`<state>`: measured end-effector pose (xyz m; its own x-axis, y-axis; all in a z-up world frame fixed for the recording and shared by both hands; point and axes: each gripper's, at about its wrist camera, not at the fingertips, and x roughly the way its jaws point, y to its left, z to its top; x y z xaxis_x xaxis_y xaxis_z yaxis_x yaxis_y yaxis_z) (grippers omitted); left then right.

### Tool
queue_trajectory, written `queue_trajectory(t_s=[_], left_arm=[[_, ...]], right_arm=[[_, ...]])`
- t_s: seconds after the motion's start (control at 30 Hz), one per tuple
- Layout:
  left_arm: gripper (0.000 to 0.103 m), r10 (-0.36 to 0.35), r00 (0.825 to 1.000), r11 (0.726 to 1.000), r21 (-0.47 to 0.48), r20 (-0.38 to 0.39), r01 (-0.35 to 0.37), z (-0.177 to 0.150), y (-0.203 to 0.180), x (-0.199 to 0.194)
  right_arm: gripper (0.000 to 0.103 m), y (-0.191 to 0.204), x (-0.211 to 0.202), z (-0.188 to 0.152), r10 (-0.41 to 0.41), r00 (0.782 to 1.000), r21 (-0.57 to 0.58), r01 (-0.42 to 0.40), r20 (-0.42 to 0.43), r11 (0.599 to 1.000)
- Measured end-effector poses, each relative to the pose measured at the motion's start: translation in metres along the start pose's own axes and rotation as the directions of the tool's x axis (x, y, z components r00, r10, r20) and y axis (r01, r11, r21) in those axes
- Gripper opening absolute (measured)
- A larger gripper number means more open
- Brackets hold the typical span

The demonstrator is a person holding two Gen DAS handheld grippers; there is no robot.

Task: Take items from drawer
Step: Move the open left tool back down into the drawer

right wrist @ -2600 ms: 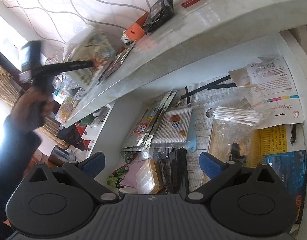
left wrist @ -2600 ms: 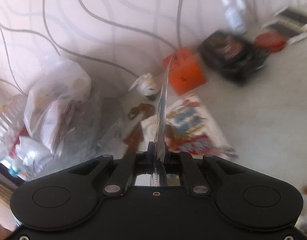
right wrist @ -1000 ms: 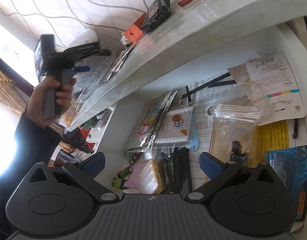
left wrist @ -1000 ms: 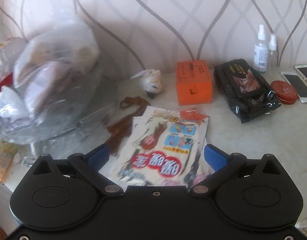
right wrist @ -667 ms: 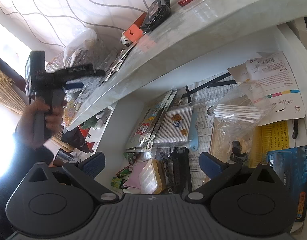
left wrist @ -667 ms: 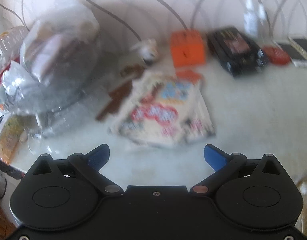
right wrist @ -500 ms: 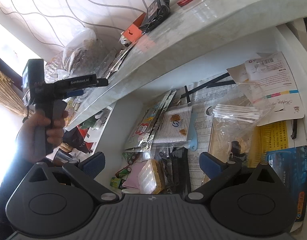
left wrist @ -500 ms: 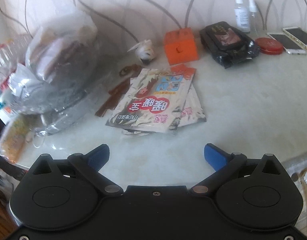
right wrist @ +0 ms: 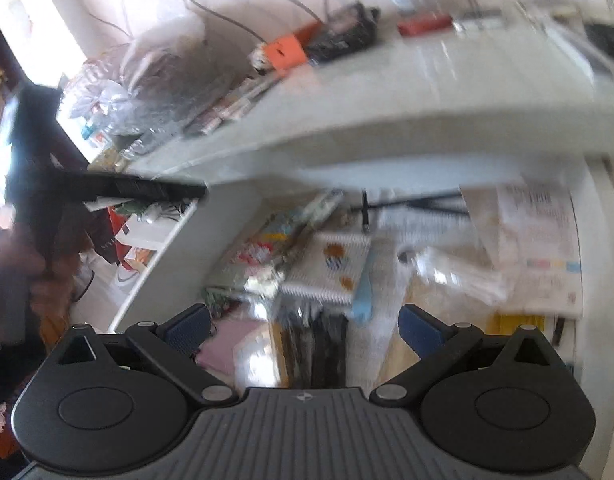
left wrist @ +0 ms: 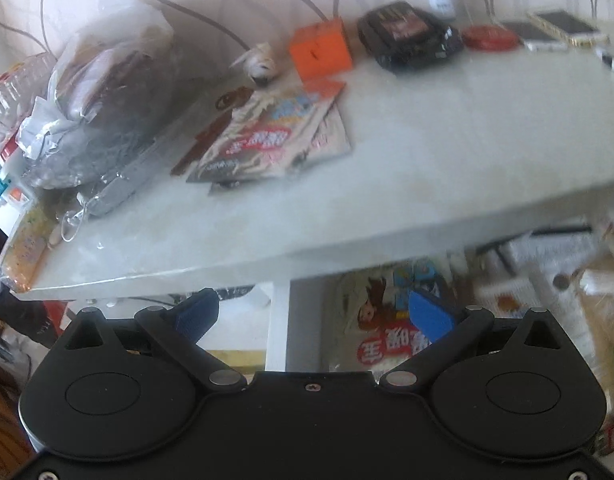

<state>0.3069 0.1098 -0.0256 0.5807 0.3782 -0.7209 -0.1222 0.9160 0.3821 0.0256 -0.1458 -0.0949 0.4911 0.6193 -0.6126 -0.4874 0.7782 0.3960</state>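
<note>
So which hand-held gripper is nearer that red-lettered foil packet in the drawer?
Left. The left hand-held gripper hangs just over the red-lettered foil packet; the right hand-held gripper hovers further along the drawer.

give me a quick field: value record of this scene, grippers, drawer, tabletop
left gripper: open, empty, at the tabletop's front edge, aimed toward the drawer
right gripper: open, empty, over the drawer
drawer: pulled out, cluttered
in drawer: sachet like those above, cotton swab pack
tabletop: sachet pile, orange box, black pouch, plastic bag
image quality: motion-blurred, small items unreadable
</note>
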Motion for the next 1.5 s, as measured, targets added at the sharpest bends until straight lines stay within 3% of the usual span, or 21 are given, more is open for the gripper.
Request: queue_trajectory(t_s=[0.27,0.57,1.0,1.2,1.5], left_arm=[[0.103,0.001,0.998,1.0,0.017,-0.069,0.0,-0.016,-0.01,0.021],[0.103,-0.012,0.993,0.999,0.033,-0.116,0.016,-0.025,-0.019,0.038],[0.103,0.027,0.994,0.999,0.049,-0.109,-0.022,-0.027,-0.029,0.05],[0.103,-0.015,0.996,0.997,0.075,-0.09,0.022,-0.022,-0.044,0.047],[0.103,-0.017,0.994,0.998,0.065,-0.108,0.024,-0.019,-0.046,0.062]], right_arm=[[0.103,0.009,-0.002,0.019,-0.067,0.987,-0.088,0.08,0.147,0.993],[0.103,-0.006,0.017,0.022,0.018,0.993,-0.006,-0.017,0.119,1.0],[0.103,-0.007,0.023,0.02,0.007,0.996,0.016,-0.008,0.086,1.0],[0.103,-0.009,0.025,0.02,0.008,0.997,0.026,-0.011,0.078,1.0],[0.103,-0.007,0.022,0.019,0.025,0.996,0.014,-0.026,0.085,1.0]])
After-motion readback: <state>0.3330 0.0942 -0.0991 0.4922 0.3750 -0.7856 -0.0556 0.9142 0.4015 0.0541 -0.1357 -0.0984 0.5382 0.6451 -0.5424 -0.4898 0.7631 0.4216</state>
